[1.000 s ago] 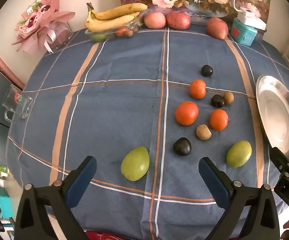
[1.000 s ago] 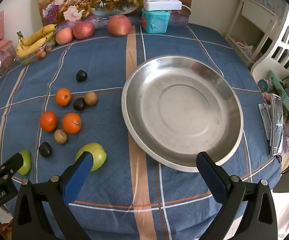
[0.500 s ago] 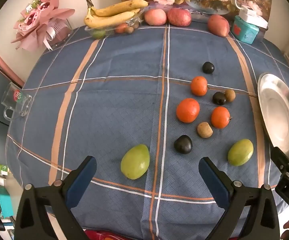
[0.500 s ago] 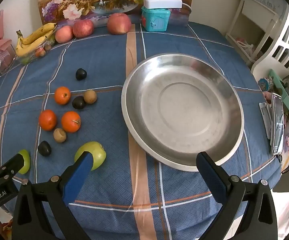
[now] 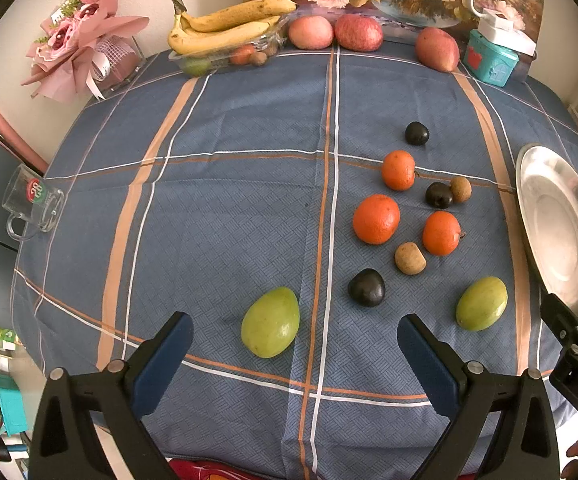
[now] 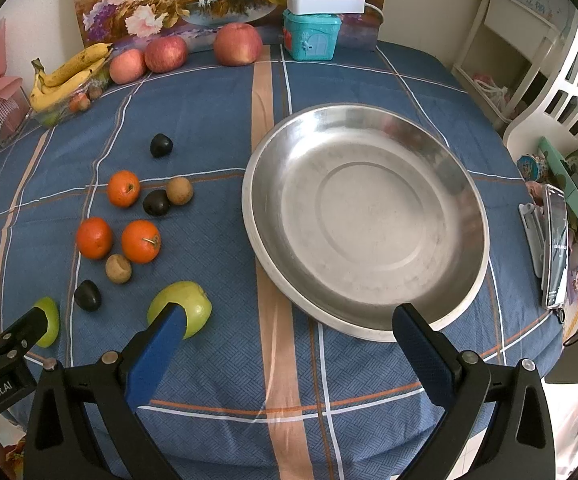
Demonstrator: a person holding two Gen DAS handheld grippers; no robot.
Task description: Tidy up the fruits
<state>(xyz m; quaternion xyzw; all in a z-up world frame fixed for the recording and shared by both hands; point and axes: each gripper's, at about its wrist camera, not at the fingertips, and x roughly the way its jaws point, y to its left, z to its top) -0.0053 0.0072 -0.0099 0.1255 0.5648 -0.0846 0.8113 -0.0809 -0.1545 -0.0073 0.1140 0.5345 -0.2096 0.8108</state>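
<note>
**A:** What's on your left side?

**B:** My left hand-held gripper (image 5: 293, 340) is wide apart and holds nothing. It hangs over the near edge of the desk (image 5: 217, 208). Over the last second the view has crept forward a touch, so the green fruit (image 5: 271, 322) at its 12 o'clock now lies just ahead of the gap between the fingers.

**A:** And the rest of the fruit?

**B:** All loose on the cloth, at about 1 o'clock: three oranges (image 5: 376, 219), some dark plums (image 5: 366, 287), small brown ones (image 5: 410, 258) and a second green fruit (image 5: 481, 309). Nothing has been moved.

**A:** The right?

**B:** My right hand-held gripper (image 6: 289, 334) is also spread wide and empty, barely shifted. The steel plate (image 6: 475, 280) lies at its 12 o'clock, bare; the second green fruit sits by its left finger, at 10 o'clock.

**A:** So where does that leave you?

**B:** At the very start, I'd say. The left is lining up on the first green fruit.
</note>
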